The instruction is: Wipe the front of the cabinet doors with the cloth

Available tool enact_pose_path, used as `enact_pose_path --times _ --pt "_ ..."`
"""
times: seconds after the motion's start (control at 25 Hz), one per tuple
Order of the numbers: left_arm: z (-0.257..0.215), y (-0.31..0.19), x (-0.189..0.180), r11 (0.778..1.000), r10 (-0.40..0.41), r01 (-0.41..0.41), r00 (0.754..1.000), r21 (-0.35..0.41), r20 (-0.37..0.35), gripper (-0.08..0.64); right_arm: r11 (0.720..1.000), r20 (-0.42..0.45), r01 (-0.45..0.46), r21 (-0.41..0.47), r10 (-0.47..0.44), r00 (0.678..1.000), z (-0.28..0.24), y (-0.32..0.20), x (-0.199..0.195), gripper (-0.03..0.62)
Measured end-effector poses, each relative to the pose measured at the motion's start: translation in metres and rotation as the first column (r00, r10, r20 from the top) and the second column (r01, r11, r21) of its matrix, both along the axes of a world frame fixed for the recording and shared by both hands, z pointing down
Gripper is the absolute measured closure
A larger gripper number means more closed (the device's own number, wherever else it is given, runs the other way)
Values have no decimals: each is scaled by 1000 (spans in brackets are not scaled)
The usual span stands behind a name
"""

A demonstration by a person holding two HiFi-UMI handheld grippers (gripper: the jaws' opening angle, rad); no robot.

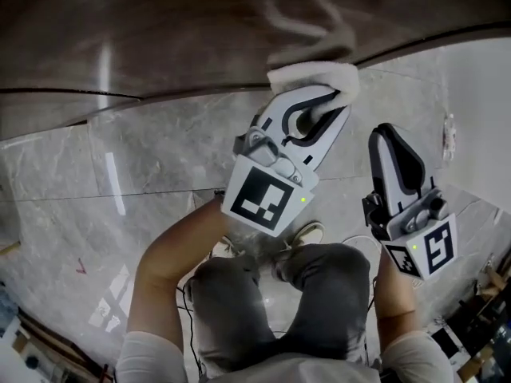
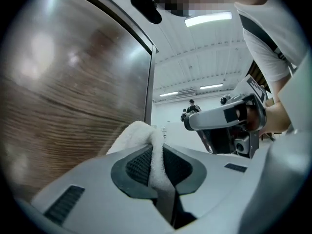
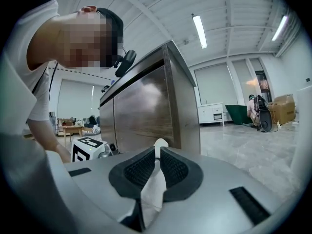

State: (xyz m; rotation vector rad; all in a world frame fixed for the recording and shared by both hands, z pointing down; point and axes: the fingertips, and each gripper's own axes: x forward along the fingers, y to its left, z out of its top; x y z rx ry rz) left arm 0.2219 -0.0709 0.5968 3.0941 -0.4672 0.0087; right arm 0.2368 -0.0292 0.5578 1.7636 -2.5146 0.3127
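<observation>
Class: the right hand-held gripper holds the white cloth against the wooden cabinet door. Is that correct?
No. The left hand-held gripper holds the white cloth against the wooden cabinet door; the head view shows it.

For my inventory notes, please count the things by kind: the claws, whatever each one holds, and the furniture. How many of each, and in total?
Claws: 2 (left claw, right claw)
White cloth: 1
Thin white scrap: 1
Cabinet: 1
Total: 5
</observation>
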Motion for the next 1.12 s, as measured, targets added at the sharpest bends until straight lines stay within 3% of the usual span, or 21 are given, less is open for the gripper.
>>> enact_pose_path --times 0.28,0.64,0.92,1.12 --pt "-71 9 -50 994 -85 88 995 -60 56 503 1000 39 -11 -28 12 999 -86 4 -26 537" --pt "-214 26 -117 966 -216 227 972 -127 91 503 995 13 4 -104 -3 1000 -222 25 -59 537" --pt "-357 36 -171 926 -337 340 940 -162 46 503 992 -31 90 -87 -93 995 -368 34 -116 537" --pt "-466 44 -204 886 -423 418 906 -200 18 503 986 -49 138 -90 -143 988 -487 57 -151 537"
